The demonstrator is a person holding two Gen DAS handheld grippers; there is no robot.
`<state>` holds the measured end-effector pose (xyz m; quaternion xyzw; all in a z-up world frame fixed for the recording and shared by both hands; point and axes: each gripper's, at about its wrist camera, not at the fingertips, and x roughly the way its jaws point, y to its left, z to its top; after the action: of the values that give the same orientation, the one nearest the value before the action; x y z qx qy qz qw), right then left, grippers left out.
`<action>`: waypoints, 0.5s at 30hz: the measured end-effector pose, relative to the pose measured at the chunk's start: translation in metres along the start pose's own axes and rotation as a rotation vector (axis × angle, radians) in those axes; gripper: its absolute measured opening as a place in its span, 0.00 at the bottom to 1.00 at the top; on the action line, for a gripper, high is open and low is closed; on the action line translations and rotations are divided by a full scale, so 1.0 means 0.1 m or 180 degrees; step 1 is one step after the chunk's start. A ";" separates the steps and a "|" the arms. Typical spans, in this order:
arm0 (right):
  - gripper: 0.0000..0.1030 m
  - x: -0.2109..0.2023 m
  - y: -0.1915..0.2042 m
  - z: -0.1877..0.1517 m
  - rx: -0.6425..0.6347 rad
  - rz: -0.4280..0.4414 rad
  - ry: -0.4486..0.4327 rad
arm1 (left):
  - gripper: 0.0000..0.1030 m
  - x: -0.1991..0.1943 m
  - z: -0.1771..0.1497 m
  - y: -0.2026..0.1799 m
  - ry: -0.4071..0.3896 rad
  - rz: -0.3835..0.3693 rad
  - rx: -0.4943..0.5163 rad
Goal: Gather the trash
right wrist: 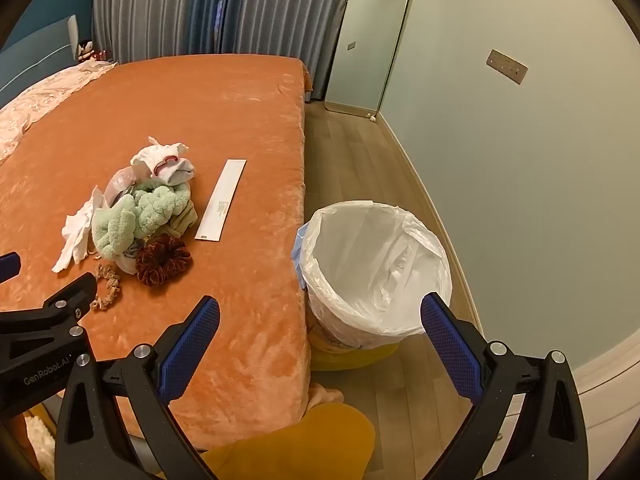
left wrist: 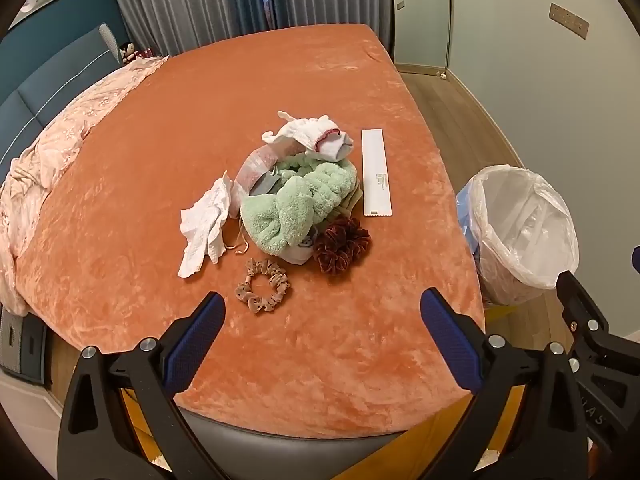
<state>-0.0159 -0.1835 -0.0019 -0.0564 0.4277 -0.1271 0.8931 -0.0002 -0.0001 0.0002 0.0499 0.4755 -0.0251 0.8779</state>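
Bed: orange plush cover (left wrist: 320,80), bedroom.
Left tool (left wrist: 322,312): jaws wide apart, empty, above the bed's near edge.
Right tool (right wrist: 320,316): jaws wide apart, empty.
Trash: crumpled tissue (left wrist: 202,228) beside green towel (left wrist: 296,208), mid-bed.
Bin (right wrist: 376,268): bag-lined, on the floor beside the bed.

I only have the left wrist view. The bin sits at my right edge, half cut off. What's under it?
Observer: The bin stands on the wood floor against the bed's side, with something yellow at its base.
Operator: Anything in it?
Observer: Only the white liner shows inside; no trash visible.
Operator: And the right gripper?
Observer: The right gripper is open, empty, above the bed edge and bin.
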 end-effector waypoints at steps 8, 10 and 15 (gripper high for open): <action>0.93 0.01 0.00 0.02 0.0005 -0.0004 0.0005 | 0.91 0.00 0.00 0.00 -0.0016 0.0000 0.0000; 0.93 0.00 -0.01 0.02 0.0004 -0.0010 0.0005 | 0.91 0.00 0.00 0.00 -0.0016 0.0003 0.0004; 0.93 0.02 -0.07 0.02 0.0047 -0.0027 0.0017 | 0.91 0.00 0.00 0.00 -0.0017 0.0011 0.0005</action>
<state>-0.0142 -0.1912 -0.0010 -0.0513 0.4289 -0.1342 0.8919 -0.0003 -0.0002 0.0004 0.0514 0.4731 -0.0240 0.8792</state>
